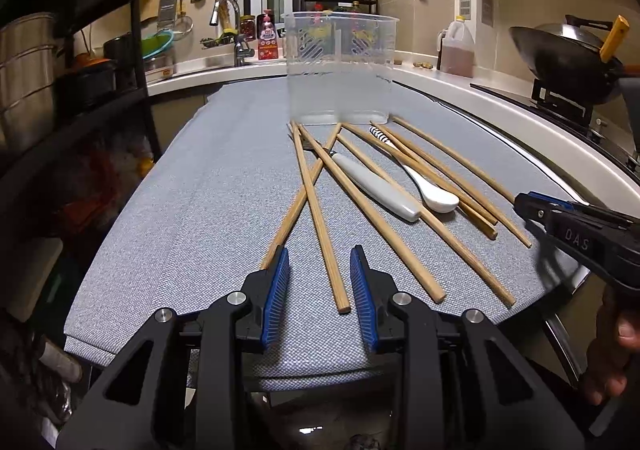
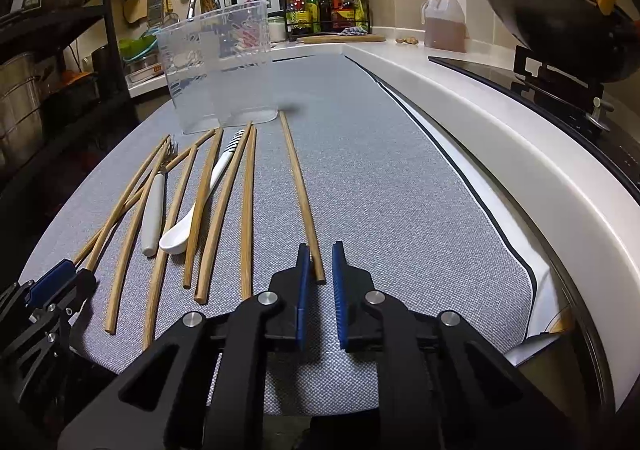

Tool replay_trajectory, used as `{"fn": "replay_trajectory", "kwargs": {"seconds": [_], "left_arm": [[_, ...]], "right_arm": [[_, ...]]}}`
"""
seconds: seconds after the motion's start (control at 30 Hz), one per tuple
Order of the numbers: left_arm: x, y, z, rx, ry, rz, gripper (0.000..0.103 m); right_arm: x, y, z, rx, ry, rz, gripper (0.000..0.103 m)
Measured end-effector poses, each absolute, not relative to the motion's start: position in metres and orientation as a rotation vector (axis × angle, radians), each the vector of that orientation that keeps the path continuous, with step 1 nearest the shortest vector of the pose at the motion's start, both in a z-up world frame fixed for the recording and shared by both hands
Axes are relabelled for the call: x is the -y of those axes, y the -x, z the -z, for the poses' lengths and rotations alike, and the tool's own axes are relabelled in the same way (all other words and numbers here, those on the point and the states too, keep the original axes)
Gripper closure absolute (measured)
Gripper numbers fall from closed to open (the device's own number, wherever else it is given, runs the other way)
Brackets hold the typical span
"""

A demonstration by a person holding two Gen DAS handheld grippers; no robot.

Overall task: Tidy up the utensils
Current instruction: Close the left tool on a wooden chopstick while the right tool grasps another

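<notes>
- The right gripper has its pads drawn almost together on the very near tip of the lone chopstick, which lies apart to the right of the pile. Held so close to its end, it could swing down or slip out when lifted.
- The left gripper is spread, with another chopstick lying between its pads but not pressed. This chopstick crosses a neighbour farther up, so a lift may drag the pile.
- The clear container stands upright at the far side of the tabletop and looks light, so a stick striking its rim could tip it.
- Count:
  - about eight chopsticks, though the overlaps leave this unsure
  - one white spoon
  - one white-handled fork
  - one container
  - two grippers
</notes>
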State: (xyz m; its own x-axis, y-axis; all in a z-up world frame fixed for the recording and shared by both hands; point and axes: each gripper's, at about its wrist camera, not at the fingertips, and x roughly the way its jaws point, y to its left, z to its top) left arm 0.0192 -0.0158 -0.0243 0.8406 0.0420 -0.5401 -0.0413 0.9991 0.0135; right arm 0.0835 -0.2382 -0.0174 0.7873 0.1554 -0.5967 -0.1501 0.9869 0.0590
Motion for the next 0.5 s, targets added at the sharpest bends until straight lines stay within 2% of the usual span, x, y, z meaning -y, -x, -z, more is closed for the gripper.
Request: {"fn": "replay_trajectory", "kwargs": {"seconds": [0.03, 0.07, 0.2, 0.5], "left_arm": [[0.0164, -0.0197, 0.0243, -0.568, -0.006, -0.043, 0.074], [0.0169, -0.0192, 0.0247, -0.565, -0.011, -0.040, 0.080], [0.0169, -0.0184, 0.0246, -0.564, -0.015, -0.035, 0.093], [0.0123, -0.0172, 0.0228, -0.560, 0.008, -0.049, 0.097]], "right_arm": [[0.2371, -0.0833, 0.0176, -0.642, -0.004, -0.170, 0.097], [0.2362, -0.0830, 0.0176, -0.640, 0.001, -0.171, 0.097], [0.2336, -0.0808, 0.0177, -0.638, 0.002, -0.187, 0.098], [0.2282, -0.0778, 0.0194, -0.615, 0.022, -0.196, 0.096]]}}
